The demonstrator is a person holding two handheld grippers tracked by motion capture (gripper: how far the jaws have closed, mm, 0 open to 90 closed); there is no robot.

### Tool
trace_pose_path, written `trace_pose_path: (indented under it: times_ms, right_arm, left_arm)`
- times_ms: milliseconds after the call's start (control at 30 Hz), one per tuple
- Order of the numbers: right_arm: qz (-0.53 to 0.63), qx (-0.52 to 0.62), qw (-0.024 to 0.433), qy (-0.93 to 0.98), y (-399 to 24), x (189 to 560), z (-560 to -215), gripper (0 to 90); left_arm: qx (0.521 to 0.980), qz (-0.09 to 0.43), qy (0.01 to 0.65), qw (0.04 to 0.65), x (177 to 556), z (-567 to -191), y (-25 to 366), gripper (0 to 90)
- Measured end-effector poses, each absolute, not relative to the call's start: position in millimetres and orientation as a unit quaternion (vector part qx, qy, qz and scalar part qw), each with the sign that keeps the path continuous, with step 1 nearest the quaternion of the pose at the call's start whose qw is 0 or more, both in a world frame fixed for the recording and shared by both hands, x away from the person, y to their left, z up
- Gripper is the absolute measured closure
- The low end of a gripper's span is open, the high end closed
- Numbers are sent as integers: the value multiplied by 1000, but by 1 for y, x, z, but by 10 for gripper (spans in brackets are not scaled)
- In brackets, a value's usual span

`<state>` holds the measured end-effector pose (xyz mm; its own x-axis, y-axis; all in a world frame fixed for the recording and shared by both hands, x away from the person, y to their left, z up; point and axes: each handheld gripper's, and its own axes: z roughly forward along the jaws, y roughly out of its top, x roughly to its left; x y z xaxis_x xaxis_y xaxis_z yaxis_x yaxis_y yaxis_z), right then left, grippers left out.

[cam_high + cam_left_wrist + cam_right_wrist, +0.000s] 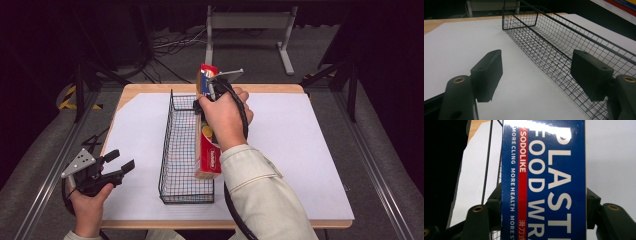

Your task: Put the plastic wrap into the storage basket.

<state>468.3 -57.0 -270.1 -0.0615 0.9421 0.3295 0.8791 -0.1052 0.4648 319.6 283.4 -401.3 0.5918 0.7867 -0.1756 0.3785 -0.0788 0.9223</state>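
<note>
A long blue and red box of plastic food wrap [209, 159] hangs lengthwise over the right rim of a black wire basket [179, 150]; its near end is low by the basket wall and its far end is raised. My right gripper [212, 94] is shut on the box near its middle. In the right gripper view the box [544, 182] sits between both pads of the gripper [544, 206]. My left gripper [121, 161] rests open at the table's front left, apart from the basket. In the left gripper view its jaws [536, 72] stand wide with nothing between them, and the basket [564, 37] lies ahead.
A white sheet [295, 150] covers the wooden table. To the right of the basket the sheet is bare. A grey metal stand [250, 22] and loose cables [170, 45] are on the floor beyond the far edge. Rails run along both sides of the table.
</note>
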Motion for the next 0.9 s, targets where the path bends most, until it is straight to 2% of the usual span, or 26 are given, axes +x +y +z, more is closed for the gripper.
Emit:
trace_pose_path:
  times_ms: [900]
  right_arm:
    - [250,689,42,679,-17,477,-325,394]
  left_arm:
    - [707,193,412,541,318,-401,287,266]
